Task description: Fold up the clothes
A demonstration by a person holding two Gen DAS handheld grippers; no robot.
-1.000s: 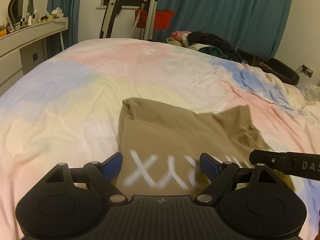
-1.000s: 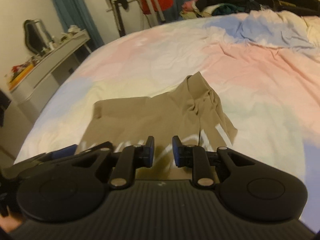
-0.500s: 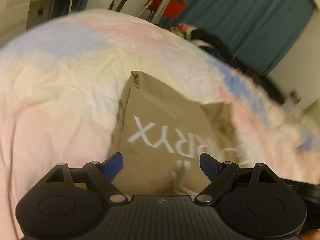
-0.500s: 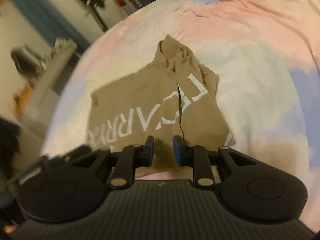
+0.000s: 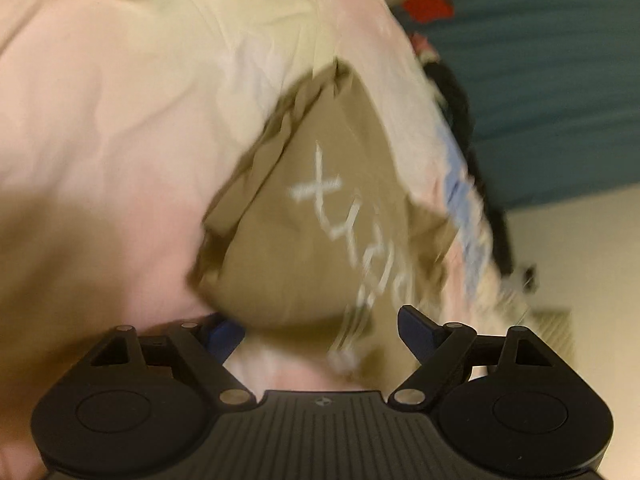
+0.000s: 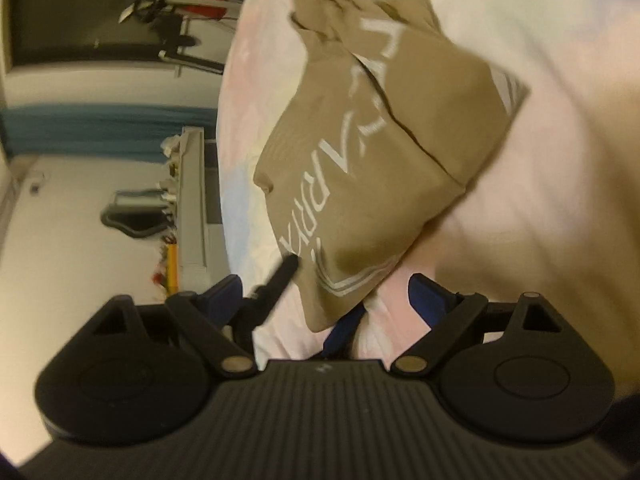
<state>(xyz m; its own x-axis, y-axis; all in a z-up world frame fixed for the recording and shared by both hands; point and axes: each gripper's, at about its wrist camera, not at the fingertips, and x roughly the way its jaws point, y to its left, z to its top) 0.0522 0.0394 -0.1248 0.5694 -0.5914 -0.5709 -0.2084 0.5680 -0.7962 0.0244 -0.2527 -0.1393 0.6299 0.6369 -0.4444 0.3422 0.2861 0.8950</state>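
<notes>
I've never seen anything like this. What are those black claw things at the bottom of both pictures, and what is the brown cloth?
There is no robot here. A person holds a two-finger gripper in each hand, and each gripper carries a wide-angle camera that looks out along its fingers. One picture comes from the left gripper, the other from the right gripper; both views are tilted and blurred. The black shapes with blue pads are the gripper fingers. The brown cloth is a tan shirt with white lettering, partly folded, lying on a bed with a pastel sheet. Neither gripper holds it: the left jaws are closing with the shirt's near edge between them, the right jaws are opening just in front of its corner. In the right view, the dark bar touching the shirt is a finger of the left gripper.
</notes>
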